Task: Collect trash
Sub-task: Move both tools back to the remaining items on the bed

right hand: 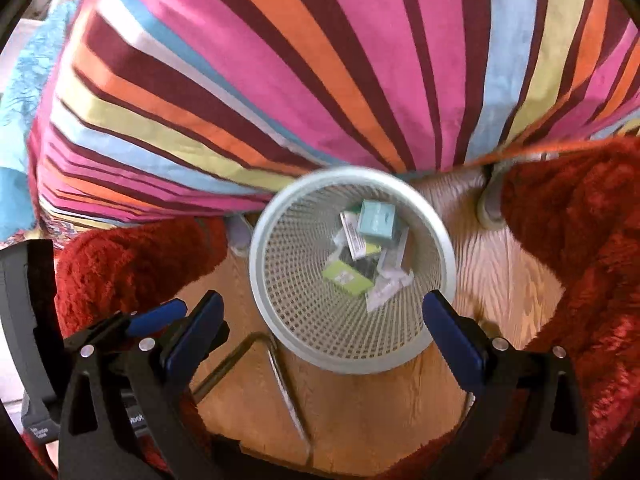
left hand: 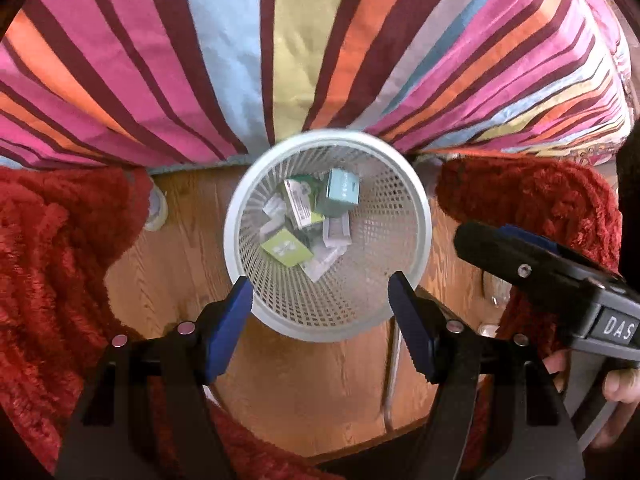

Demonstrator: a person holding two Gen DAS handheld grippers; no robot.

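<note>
A white mesh wastebasket (left hand: pixel 416 216) stands on the wood floor against the striped bed; it also shows in the right wrist view (right hand: pixel 444 248). Inside lie a teal box (left hand: pixel 340 194) (right hand: pixel 376 220), a lime-green box (left hand: pixel 286 247) (right hand: pixel 346 276), a green and white carton (left hand: pixel 300 202) and white paper scraps (left hand: pixel 324 262). My left gripper (left hand: pixel 320 300) is open and empty, above the basket's near rim. My right gripper (right hand: pixel 324 320) is open and empty, also above the near rim; its body shows at the right of the left wrist view (left hand: pixel 560 280).
A bed with a striped cover (left hand: pixel 280 48) fills the back. Red shaggy rugs (left hand: pixel 52 264) (left hand: pixel 532 200) lie left and right of the basket. A metal rod frame (right hand: pixel 276 364) lies on the wood floor (left hand: pixel 304 380). A round grey bed foot (right hand: pixel 490 204) stands right of the basket.
</note>
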